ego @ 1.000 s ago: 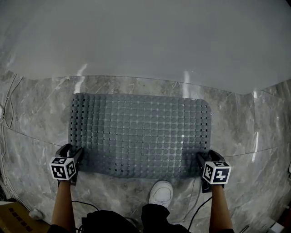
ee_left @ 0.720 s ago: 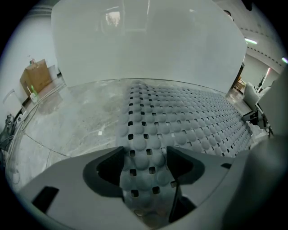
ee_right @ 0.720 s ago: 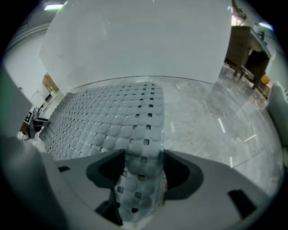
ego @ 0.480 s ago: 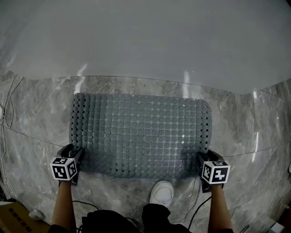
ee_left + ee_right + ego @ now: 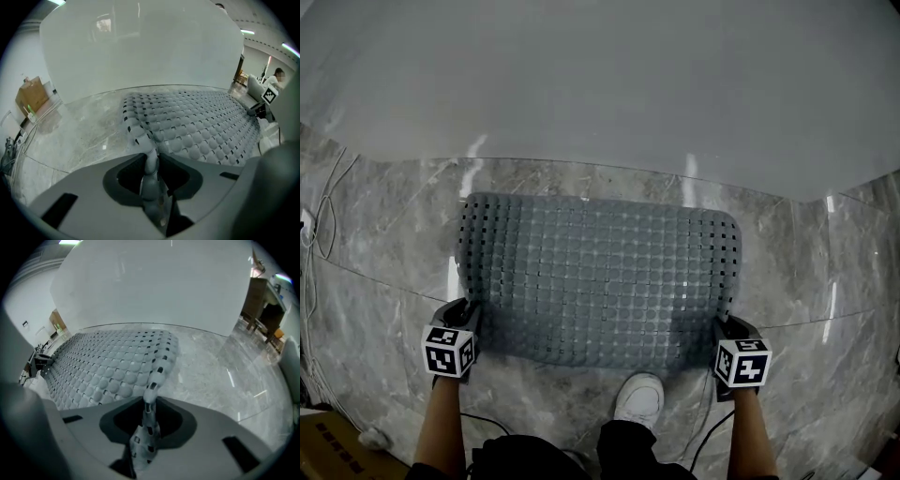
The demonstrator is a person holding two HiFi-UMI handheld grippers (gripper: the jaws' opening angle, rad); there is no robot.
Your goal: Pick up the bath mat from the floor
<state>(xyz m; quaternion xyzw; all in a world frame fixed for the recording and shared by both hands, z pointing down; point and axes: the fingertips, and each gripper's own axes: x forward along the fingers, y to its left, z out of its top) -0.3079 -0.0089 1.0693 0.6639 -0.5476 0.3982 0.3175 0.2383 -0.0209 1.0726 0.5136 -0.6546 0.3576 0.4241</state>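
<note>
Head view: white shoe (image 5: 637, 398) at bottom centre, close to the mat's near edge. Cardboard box (image 5: 328, 452) in the bottom-left corner.

Left gripper (image 5: 466, 312) is on the near left corner of the bath mat (image 5: 600, 281), and right gripper (image 5: 727, 328) is on the near right corner. A forearm runs back from each toward the camera.

Left gripper view: jaws closing, only a narrow gap left. The mat edge is pinched between them and rucked up into a ridge.

Right gripper view: same state. Jaws are closing on the mat edge, with a perforated strip of it standing up between the pads.

Rest of the mat lies flat on the grey marble floor (image 5: 384, 272), long side running left to right, bumps and square holes facing up.

Far edge of the mat is near a pale wall (image 5: 600, 84), with a strip of bare floor between them.
</note>
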